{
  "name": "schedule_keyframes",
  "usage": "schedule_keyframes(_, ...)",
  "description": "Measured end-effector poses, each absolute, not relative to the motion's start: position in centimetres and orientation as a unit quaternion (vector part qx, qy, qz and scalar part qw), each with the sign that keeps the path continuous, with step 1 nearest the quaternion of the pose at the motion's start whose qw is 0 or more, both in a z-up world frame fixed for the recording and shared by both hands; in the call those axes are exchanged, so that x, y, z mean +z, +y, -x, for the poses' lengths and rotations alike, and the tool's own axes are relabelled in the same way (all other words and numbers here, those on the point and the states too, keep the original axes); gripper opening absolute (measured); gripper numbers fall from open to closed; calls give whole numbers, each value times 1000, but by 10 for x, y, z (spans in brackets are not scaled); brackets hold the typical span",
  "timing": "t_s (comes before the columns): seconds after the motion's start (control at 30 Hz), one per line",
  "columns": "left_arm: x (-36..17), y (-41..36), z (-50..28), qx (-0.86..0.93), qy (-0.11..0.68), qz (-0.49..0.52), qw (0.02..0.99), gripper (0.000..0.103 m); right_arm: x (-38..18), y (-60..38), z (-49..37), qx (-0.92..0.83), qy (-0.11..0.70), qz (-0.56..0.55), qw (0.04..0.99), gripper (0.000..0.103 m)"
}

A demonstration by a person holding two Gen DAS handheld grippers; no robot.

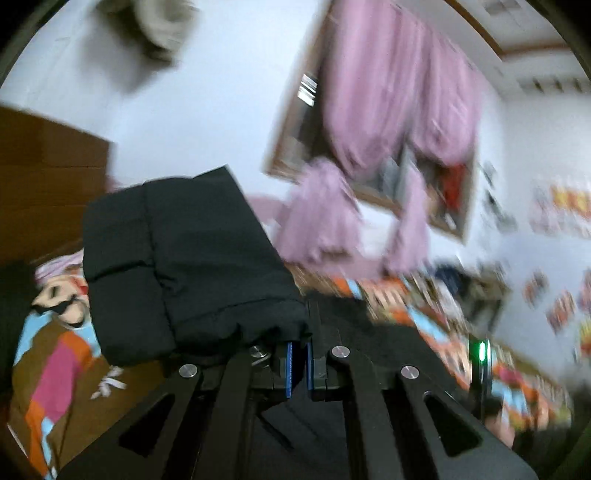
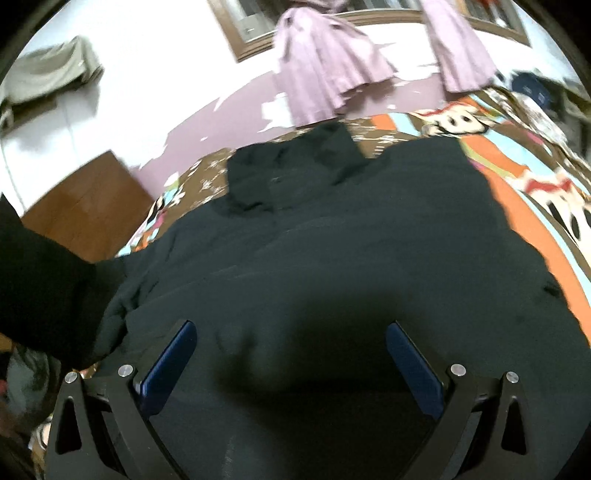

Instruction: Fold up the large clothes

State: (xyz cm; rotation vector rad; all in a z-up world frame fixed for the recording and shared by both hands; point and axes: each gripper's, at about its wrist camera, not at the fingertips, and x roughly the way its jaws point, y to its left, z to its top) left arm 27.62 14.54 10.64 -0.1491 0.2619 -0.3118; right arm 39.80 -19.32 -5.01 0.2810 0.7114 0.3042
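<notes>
A large black padded jacket (image 2: 332,251) lies spread over a colourful cartoon bedsheet (image 2: 517,162). My left gripper (image 1: 299,354) is shut on the cuff end of the jacket's black quilted sleeve (image 1: 177,258) and holds it lifted above the bed. My right gripper (image 2: 291,354) is open, its blue pads (image 2: 170,362) spread wide just above the jacket's body, empty. The left wrist view is blurred by motion.
Pink curtains (image 1: 399,96) hang at a wood-framed window (image 2: 236,33) behind the bed. A brown wooden headboard (image 2: 85,206) stands at the left. The white wall (image 1: 192,110) carries stickers (image 1: 565,206) at the right. A grey cloth (image 2: 48,74) hangs on the wall.
</notes>
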Motion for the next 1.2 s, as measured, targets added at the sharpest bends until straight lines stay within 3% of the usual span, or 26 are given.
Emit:
schedule_keyframes(0.4,20,15,-308,-245,340,-56,906,3,-52,-245,-383,201,320,-257,890,103)
schedule_keyframes(0.67,-16,19,-309,-246,397,-67,882,6,-67,-235,-384,345,336,-382,789,103)
schedule_keyframes(0.77,-23,36,-295,-254,411,-61,874,20,-66,-224,-382,359,349,-369,783,103)
schedule_keyframes(0.83,-24,34,-294,-272,413,-51,868,39,-66,-218,-382,368,355,-368,777,103)
schedule_keyframes(0.9,-20,30,-291,-281,409,-51,867,46,-67,-214,-382,374,360,-369,771,103)
schedule_keyframes(1.2,-18,40,-287,-273,390,-60,877,47,-75,-212,-381,368,370,-382,763,103)
